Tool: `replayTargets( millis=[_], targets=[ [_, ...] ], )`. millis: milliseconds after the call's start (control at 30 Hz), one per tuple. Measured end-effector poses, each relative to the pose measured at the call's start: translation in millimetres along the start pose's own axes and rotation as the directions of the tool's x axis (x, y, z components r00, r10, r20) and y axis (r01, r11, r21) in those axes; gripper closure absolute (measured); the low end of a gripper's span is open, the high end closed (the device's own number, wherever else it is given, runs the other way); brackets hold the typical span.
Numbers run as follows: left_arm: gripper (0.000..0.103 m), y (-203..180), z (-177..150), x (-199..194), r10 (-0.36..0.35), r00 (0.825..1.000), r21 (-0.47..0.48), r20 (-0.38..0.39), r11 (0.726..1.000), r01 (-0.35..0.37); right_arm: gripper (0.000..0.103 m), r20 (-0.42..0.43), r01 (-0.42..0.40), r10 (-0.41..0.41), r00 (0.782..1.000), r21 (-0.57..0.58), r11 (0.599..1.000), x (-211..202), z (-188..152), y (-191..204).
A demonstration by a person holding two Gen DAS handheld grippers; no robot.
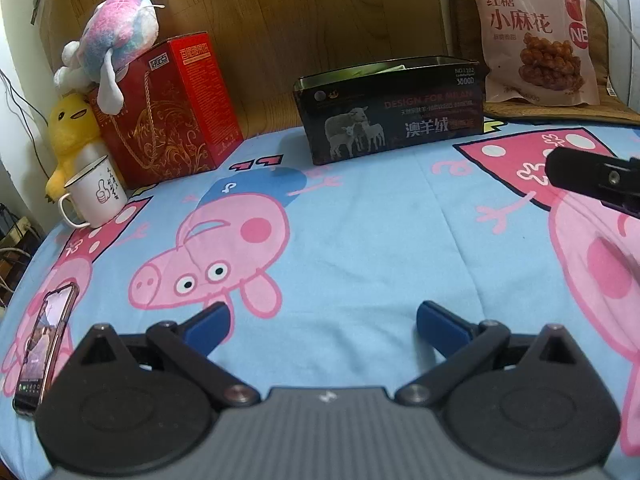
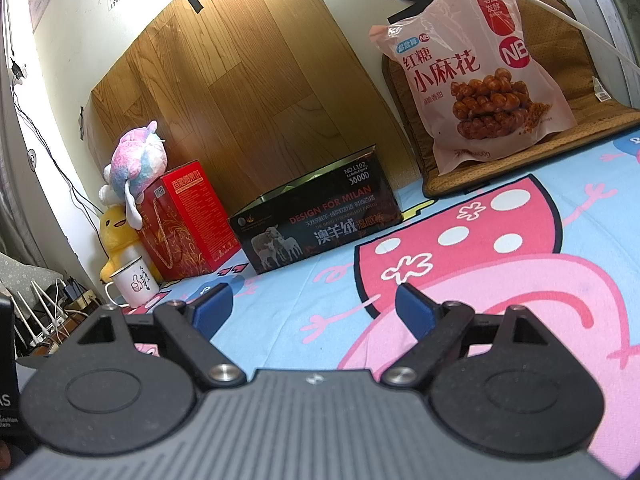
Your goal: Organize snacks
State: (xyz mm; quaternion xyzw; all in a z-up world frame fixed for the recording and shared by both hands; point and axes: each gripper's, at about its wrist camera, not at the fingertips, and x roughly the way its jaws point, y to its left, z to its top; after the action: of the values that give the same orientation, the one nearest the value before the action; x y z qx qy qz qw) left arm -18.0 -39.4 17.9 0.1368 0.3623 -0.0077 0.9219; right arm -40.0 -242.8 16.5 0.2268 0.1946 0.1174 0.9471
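A pink snack bag (image 1: 532, 36) with a picture of fried dough twists leans upright against a brown cushion at the back right; it also shows in the right wrist view (image 2: 476, 72). An open black tin box (image 1: 392, 108) with sheep on its side stands at the back centre, also seen in the right wrist view (image 2: 316, 220). My left gripper (image 1: 323, 328) is open and empty, low over the bed cover. My right gripper (image 2: 312, 312) is open and empty over the cover, well short of the bag; part of it shows at the right edge of the left wrist view (image 1: 596, 178).
A red gift box (image 1: 168, 108) with a plush toy (image 1: 108, 44) on top, a yellow duck plush (image 1: 72, 136) and a white mug (image 1: 96, 192) stand at the back left. A phone (image 1: 44, 344) lies at the left. A wooden board (image 1: 280, 20) backs the bed.
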Motion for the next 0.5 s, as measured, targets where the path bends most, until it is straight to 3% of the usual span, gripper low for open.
replayTargets(
  millis=[500],
  targets=[
    [0.000,0.2,0.7,-3.8,-0.026,1.000,-0.012,-0.004,1.000,0.026,0.013,0.000,-0.002,0.002,1.000,0.000,1.000,0.4,0.4,-0.9]
  ],
)
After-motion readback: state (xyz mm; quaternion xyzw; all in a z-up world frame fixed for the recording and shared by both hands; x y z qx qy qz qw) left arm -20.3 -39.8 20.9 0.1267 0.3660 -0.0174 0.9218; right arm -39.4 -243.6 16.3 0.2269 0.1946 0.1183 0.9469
